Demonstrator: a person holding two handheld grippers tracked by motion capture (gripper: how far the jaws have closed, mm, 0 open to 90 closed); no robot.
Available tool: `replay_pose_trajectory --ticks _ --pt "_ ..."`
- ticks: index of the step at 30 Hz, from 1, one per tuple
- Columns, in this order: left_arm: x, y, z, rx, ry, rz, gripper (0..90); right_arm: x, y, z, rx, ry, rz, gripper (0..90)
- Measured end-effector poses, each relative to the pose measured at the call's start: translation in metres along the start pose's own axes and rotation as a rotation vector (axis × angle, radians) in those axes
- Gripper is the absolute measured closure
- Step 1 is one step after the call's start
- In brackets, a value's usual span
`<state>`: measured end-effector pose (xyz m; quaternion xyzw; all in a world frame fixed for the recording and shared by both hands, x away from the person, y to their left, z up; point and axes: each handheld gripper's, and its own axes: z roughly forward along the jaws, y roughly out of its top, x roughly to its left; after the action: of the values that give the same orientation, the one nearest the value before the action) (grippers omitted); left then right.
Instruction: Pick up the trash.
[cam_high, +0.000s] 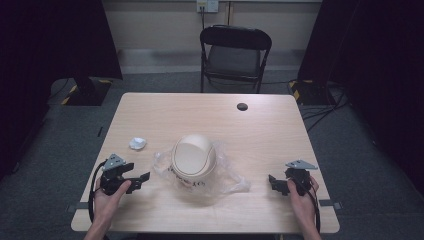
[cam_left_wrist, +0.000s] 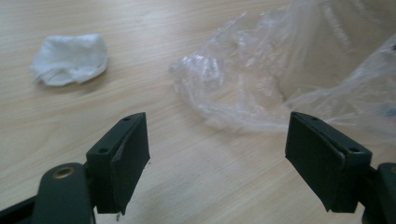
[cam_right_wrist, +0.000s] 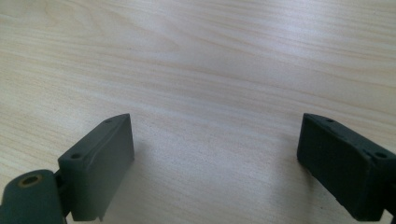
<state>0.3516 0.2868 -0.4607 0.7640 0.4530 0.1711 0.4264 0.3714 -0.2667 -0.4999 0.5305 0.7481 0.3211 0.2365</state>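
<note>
1. Light wood table (cam_high: 165, 107); black folding chair (cam_high: 235, 52) behind, grey floor, dark curtains.
2. Cream bowl (cam_high: 194, 156) in clear plastic bag (cam_high: 231, 181) at table centre; white wad (cam_high: 137, 143) to its left.
3. Left gripper (cam_high: 136, 179) & right gripper (cam_high: 273, 183): jaws spread wide, nothing held, well apart from the bowl.

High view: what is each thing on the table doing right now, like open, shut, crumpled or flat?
Left gripper: open, holding nothing, facing the bag.
Right gripper: open, holding nothing, over bare wood.
Clear plastic bag: crinkled, spread flat under the bowl.
Round cream bowl: sitting on the bag, untouched.
Small white tissue wad: crumpled, lying apart from the bag.
Black folding chair: unfolded, behind the table.
</note>
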Motion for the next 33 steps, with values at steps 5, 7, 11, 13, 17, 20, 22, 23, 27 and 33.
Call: replay_pose_trajectory --ticks 5,7,11,13,17,20,22,23,27,33 --pt "-0.009 0.011 -0.002 -0.024 -0.048 0.015 21.4 0.000 0.000 0.000 0.000 0.000 0.000 10.2" --pt "-0.013 0.017 -0.003 -0.047 -0.059 0.007 21.4 0.000 0.000 0.000 0.000 0.000 0.000 10.2" --pt "-0.021 0.027 -0.006 -0.062 -0.077 0.021 21.4 0.000 0.000 0.000 0.000 0.000 0.000 10.2" --pt "-0.025 0.032 -0.006 -0.061 -0.087 0.022 21.4 0.000 0.000 0.000 0.000 0.000 0.000 10.2" --pt "-0.034 0.041 -0.009 -0.068 -0.108 0.042 21.3 0.000 0.000 0.000 0.000 0.000 0.000 10.2" --pt "-0.039 0.047 -0.010 -0.077 -0.124 0.056 20.7 0.000 0.000 0.000 0.000 0.000 0.000 10.2" --pt "-0.044 0.054 -0.011 -0.093 -0.138 0.064 20.2 0.000 0.000 0.000 0.000 0.000 0.000 10.2" --pt "-0.048 0.059 -0.011 -0.100 -0.150 0.067 20.2 0.000 0.000 0.000 0.000 0.000 0.000 10.2" --pt "-0.056 0.072 -0.013 -0.123 -0.172 0.094 19.3 0.000 0.000 0.000 0.000 0.000 0.000 10.2" --pt "-0.066 0.086 -0.003 -0.114 -0.199 0.116 18.1 0.000 0.000 0.000 0.000 0.000 0.000 10.2"
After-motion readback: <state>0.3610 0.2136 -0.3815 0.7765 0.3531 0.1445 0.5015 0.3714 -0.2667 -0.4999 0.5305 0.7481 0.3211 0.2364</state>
